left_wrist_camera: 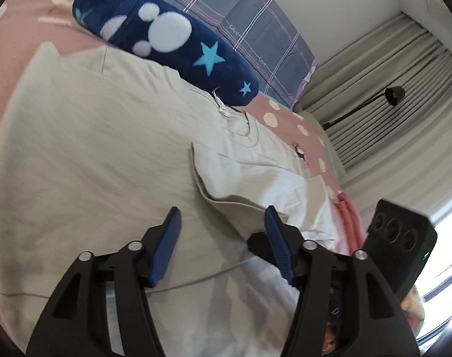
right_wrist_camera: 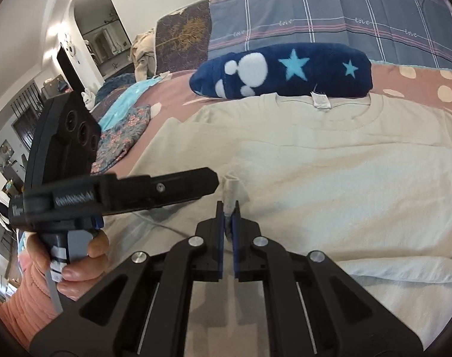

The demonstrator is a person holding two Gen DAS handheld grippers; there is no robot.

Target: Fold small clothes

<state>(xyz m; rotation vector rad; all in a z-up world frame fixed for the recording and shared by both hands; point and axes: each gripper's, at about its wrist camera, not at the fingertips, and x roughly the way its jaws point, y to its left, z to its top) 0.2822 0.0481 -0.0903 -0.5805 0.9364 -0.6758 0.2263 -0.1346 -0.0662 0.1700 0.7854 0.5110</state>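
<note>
A beige T-shirt lies flat on the bed, collar toward the pillows; it also shows in the right wrist view. One side of it is folded over onto the body. My left gripper is open and empty, just above the shirt beside the folded flap. My right gripper is shut on the corner of that folded flap, which sticks up between its blue pads. The left gripper's body shows sideways in the right wrist view, close to the pinched corner.
A navy plush cushion with stars lies just past the shirt's collar. A grey checked pillow stands behind it. The pink dotted bedsheet surrounds the shirt. Other folded fabrics lie at the left. Curtains hang beside the bed.
</note>
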